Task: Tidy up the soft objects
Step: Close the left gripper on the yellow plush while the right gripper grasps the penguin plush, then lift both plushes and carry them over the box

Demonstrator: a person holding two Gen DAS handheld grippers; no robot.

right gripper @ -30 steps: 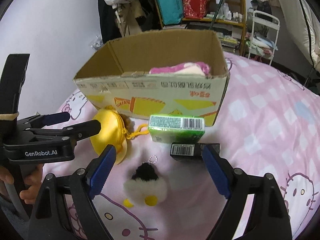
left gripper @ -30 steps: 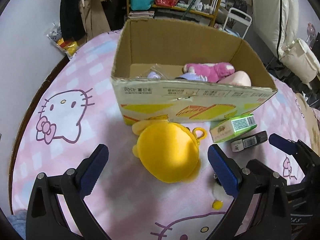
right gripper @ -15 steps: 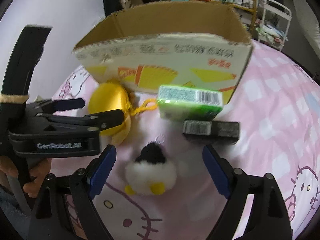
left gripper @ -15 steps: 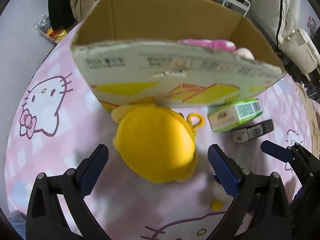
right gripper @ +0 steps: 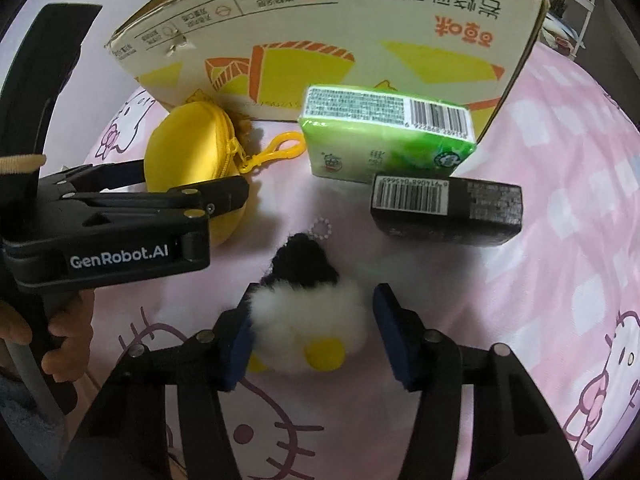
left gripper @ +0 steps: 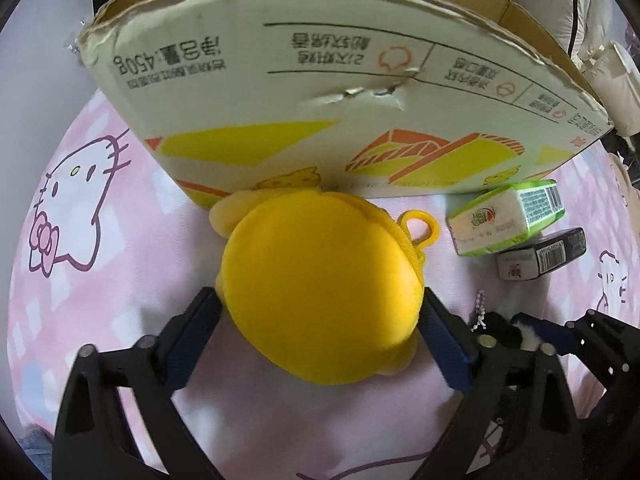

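A round yellow plush pouch (left gripper: 320, 284) with a yellow clip lies on the pink bedspread in front of a cardboard box (left gripper: 328, 92). My left gripper (left gripper: 320, 336) is open, its blue pads on either side of the pouch and touching or nearly touching it; both also show in the right wrist view, the pouch (right gripper: 188, 164) and the left gripper (right gripper: 168, 184). A small white, black and yellow fluffy toy (right gripper: 308, 320) sits between the open pads of my right gripper (right gripper: 312, 340). The box's inside is hidden.
A green tissue pack (right gripper: 384, 136) and a black carton (right gripper: 448, 208) lie right of the pouch, against the box front (right gripper: 340, 28). The pink Hello Kitty bedspread (right gripper: 560, 240) spreads all around. A hand (right gripper: 60, 344) holds the left gripper.
Both grippers have moved down and forward. The left pads have come around the yellow pouch; the right pads have come around the fluffy toy. The box now fills the upper view.
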